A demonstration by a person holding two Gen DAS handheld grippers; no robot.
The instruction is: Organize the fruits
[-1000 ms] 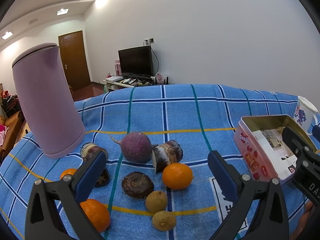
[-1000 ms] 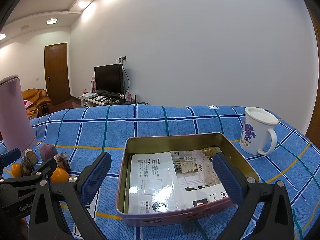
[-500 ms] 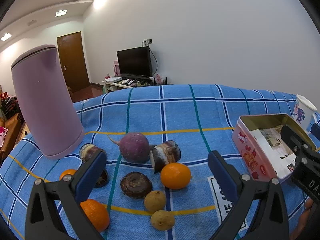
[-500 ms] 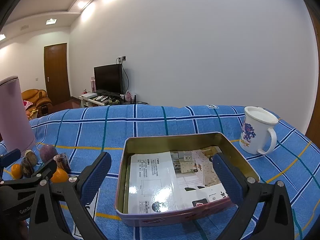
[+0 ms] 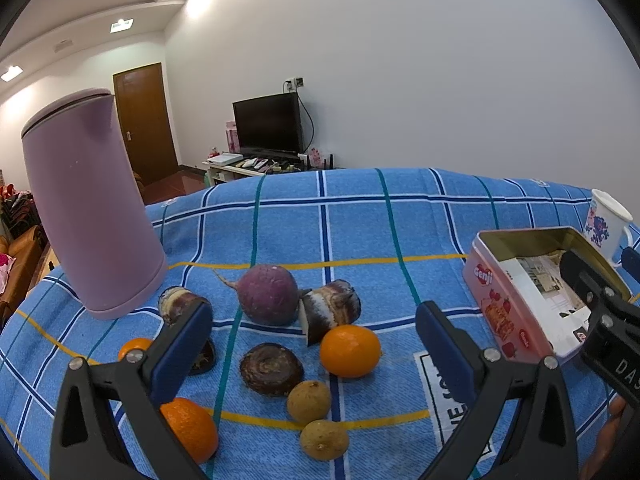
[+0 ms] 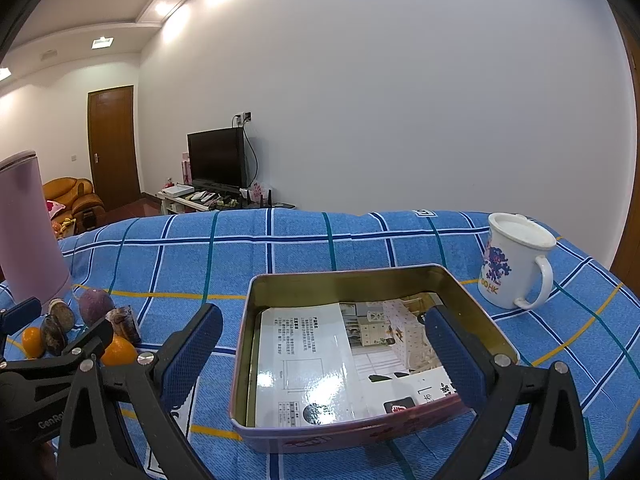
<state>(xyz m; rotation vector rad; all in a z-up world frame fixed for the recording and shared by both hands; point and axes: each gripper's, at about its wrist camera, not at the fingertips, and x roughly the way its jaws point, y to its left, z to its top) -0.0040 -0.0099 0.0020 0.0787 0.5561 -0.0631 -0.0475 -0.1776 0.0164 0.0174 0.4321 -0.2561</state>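
- Currently, the left gripper (image 5: 314,350) and right gripper (image 6: 324,350) both gape wide and hold nothing; judged step: approach, no fruit picked.
- Between the left fingers: three oranges (image 5: 350,351), two longans (image 5: 309,402).
- Beyond the right fingers: one empty-of-fruit tin (image 6: 476,308).
- Next move, likely: close on one orange.

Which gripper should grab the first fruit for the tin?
Left. The left gripper hangs open right over the oranges; the right gripper, also open, faces the tin.
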